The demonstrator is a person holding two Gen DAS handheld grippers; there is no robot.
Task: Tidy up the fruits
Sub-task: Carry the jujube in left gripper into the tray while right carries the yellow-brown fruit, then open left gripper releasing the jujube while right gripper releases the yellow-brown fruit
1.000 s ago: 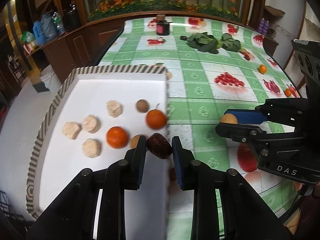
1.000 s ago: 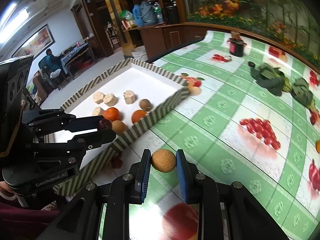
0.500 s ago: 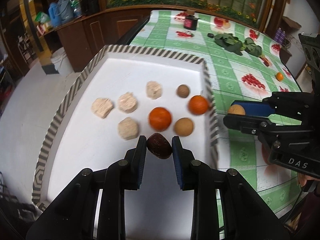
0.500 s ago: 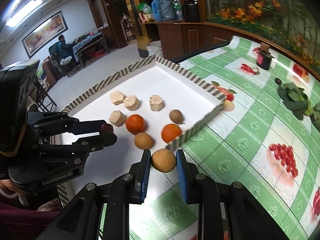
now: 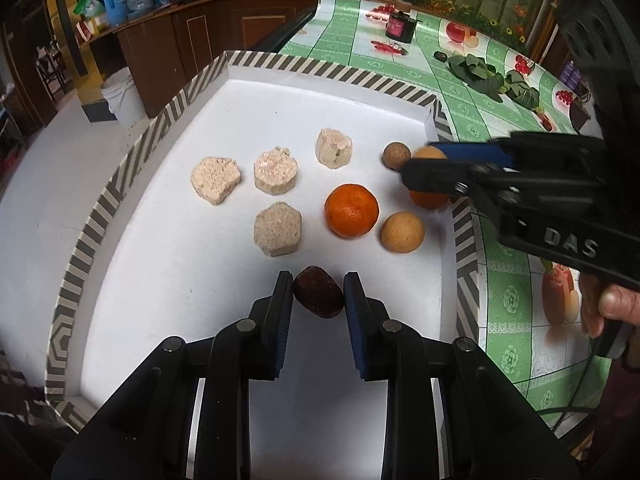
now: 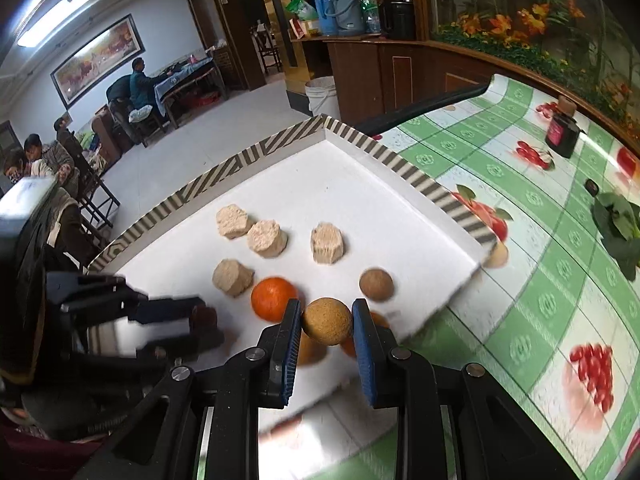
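Note:
A white tray (image 5: 168, 272) with a striped rim holds several pale chunky pieces (image 5: 277, 227), an orange (image 5: 351, 210), a second orange (image 5: 428, 199) half hidden, a tan ball (image 5: 402, 232) and a small brown ball (image 5: 396, 155). My left gripper (image 5: 318, 294) is shut on a dark red date (image 5: 319, 297) above the tray's near part. In the right wrist view my right gripper (image 6: 326, 320) is shut on a tan round fruit (image 6: 327, 320), above the tray's right side near the oranges (image 6: 274, 297). The right gripper (image 5: 420, 164) also shows in the left wrist view, over the tray's right rim.
The tray sits on a table with a green checked fruit-print cloth (image 5: 508, 320). Leafy greens (image 5: 476, 70) and a dark jar (image 5: 400, 26) lie at the far end. A hand (image 5: 604, 308) grips the right tool. People sit at tables (image 6: 136, 84) in the room behind.
Both grippers have moved leftward over the tray, each keeping its fruit. The left one now hangs over the tray's near middle; the right one has crossed the right rim.

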